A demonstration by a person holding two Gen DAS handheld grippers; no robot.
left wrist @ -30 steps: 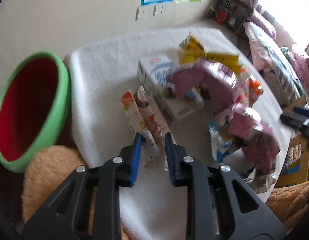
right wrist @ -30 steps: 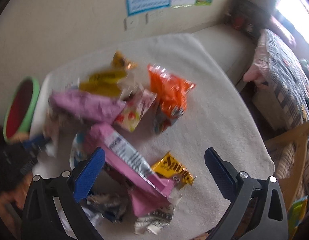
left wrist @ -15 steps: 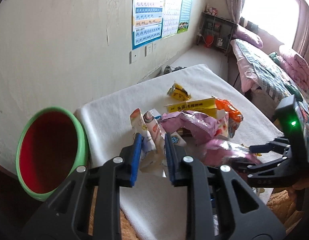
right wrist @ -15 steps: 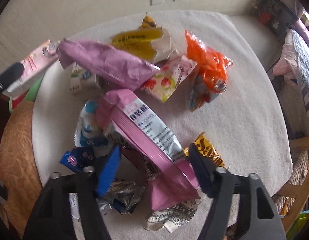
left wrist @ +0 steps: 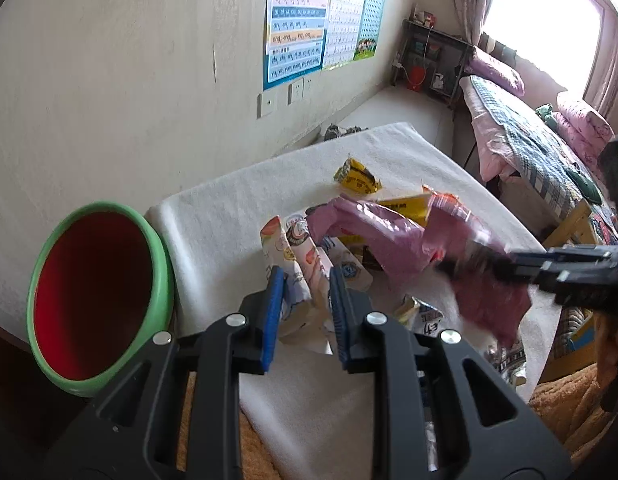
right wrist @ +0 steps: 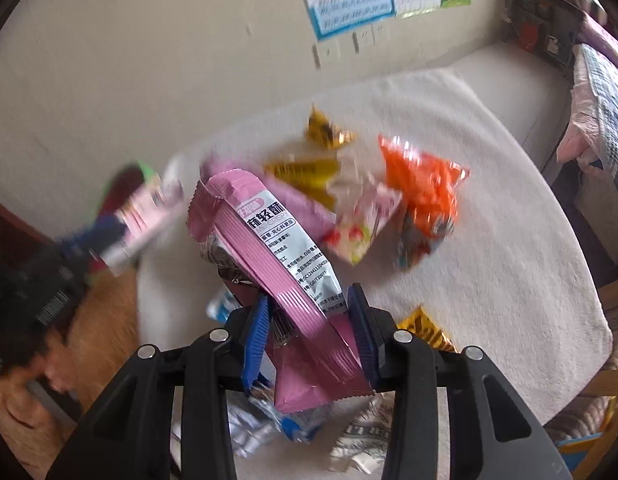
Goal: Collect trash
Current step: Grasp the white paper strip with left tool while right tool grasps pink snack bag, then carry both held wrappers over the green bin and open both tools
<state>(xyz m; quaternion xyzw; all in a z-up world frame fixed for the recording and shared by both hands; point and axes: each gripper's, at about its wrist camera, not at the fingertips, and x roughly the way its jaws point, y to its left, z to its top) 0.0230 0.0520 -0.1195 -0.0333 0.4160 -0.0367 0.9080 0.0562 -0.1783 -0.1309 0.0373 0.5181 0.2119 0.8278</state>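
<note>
My left gripper is shut on a white and pink strawberry wrapper and holds it above the white-clothed table. A green bin with a red inside stands at the table's left end. My right gripper is shut on a pink snack bag and holds it above the table; that bag and gripper show blurred in the left wrist view. The left gripper with its wrapper shows blurred at the left of the right wrist view.
More trash lies on the table: an orange bag, yellow wrappers, a strawberry packet, a gold wrapper, another pink bag. A bed is at the right. A wall stands behind.
My right gripper has shut on the pink snack bag and lifted it off the pile. My left gripper has risen a little with the strawberry wrapper, staying beside the green bin.
</note>
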